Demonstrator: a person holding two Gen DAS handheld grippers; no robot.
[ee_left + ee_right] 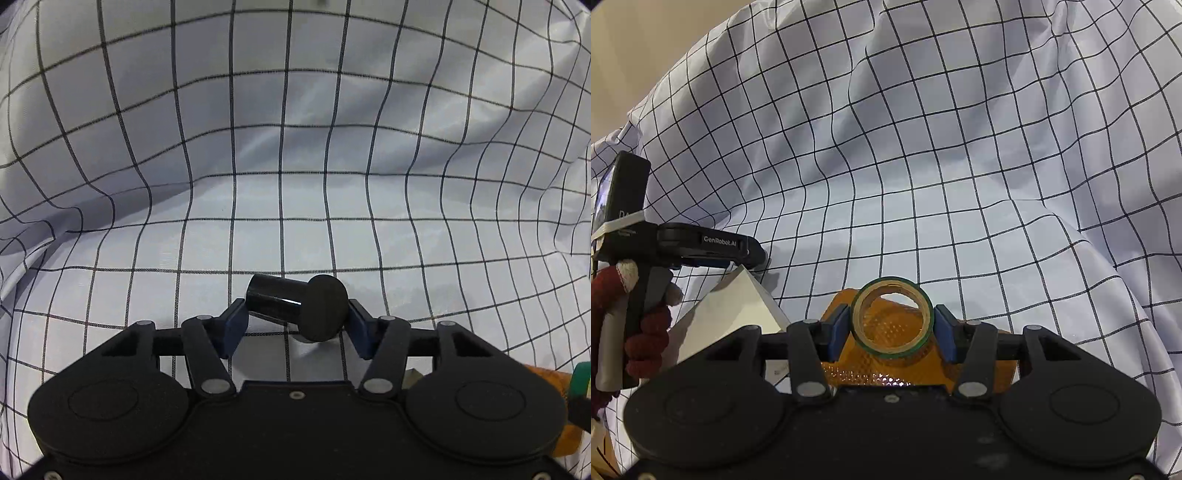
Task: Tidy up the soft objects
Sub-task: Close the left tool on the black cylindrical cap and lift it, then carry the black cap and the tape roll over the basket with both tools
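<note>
My left gripper [297,319] pinches the stiff, smooth black cylinder [295,306] across its ends; my right gripper [891,325] clamps the light tape roll [892,320] on its rim.

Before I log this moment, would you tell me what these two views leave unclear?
- Left wrist view: the underside of the black cylinder is hidden by its own cap and the left tool.
- Right wrist view: the orange mesh item is mostly covered by the tape roll and right tool, so its shape is unclear.
- Right wrist view: the white card is cut off by the tool body.
</note>
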